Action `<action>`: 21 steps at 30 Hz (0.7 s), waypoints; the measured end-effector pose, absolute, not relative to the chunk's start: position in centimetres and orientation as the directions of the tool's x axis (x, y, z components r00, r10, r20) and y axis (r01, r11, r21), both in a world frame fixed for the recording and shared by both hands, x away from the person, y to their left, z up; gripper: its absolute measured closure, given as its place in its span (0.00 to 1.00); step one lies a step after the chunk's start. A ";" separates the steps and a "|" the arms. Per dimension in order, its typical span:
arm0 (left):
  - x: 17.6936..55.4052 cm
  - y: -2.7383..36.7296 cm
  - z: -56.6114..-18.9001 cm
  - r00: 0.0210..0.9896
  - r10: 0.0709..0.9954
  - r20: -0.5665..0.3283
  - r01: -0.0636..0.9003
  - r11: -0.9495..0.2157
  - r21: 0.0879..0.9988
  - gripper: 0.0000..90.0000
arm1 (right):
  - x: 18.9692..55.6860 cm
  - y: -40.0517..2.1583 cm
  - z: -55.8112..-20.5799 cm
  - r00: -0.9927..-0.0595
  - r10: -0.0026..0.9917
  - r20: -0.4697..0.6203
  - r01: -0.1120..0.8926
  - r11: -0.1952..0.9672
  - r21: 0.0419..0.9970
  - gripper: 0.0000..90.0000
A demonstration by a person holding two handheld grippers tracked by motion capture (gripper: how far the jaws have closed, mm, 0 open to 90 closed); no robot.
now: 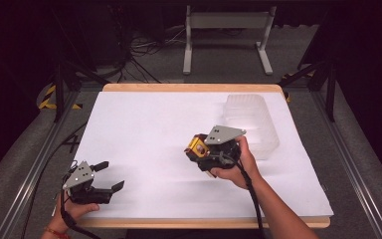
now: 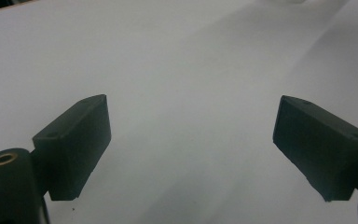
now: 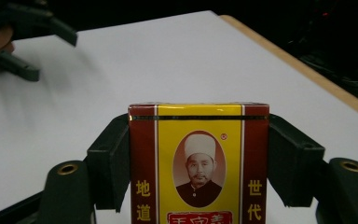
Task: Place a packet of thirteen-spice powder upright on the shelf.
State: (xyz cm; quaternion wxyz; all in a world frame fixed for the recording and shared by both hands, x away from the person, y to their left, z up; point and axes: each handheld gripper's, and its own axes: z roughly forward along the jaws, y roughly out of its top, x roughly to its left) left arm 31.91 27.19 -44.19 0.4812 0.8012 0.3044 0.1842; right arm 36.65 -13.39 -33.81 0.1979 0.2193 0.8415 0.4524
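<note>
Right gripper point(image 1: 199, 152) clenched on red-and-yellow box point(image 3: 198, 163), lifted over table point(image 1: 144, 124) middle, toward right edge. Likely light, stiff carton with glossy, slippery faces; best taken across narrow sides, as now. Left gripper point(image 1: 110, 175) released, empty, near front-left corner. Clear bin point(image 1: 251, 119) at far-right.

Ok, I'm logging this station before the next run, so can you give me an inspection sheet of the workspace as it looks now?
Surface: white sheet over a wood-edged table, no marks seen.
Job's things: red and yellow box clamped between the right tool's jaws; clear plastic container at the far right of the sheet.
Clutter: nothing seen.
Grippers: left tool open and holding nothing near the front left corner; right tool shut on the box, mid-table.
Cables: black cable trails along the right forearm; loose cables on the floor beyond the table.
Surroundings: grey floor, a metal stand behind, dark background.
</note>
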 end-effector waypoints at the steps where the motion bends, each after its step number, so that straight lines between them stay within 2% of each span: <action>1: 31.9 27.2 -44.2 0.746 0.666 0.001 0.310 -0.349 0.884 0.13 | 36.9 -13.8 -33.5 -0.812 0.566 -0.140 0.189 0.483 0.855 0.36; 7: 31.9 27.3 -44.2 0.742 0.670 -0.006 0.315 -0.341 0.886 0.13 | 37.8 -16.6 -31.8 -0.736 0.657 -0.161 0.186 0.426 0.885 0.36; 11: 31.9 27.3 -44.2 0.744 0.669 -0.003 0.312 -0.343 0.886 0.13 | 38.7 -19.2 -30.8 -0.641 0.751 -0.160 0.198 0.363 0.910 0.36; 21: 31.8 27.5 -44.2 0.742 0.670 -0.009 0.314 -0.337 0.888 0.13 | 40.7 -22.1 -31.1 -0.528 0.837 -0.144 0.224 0.301 0.927 0.36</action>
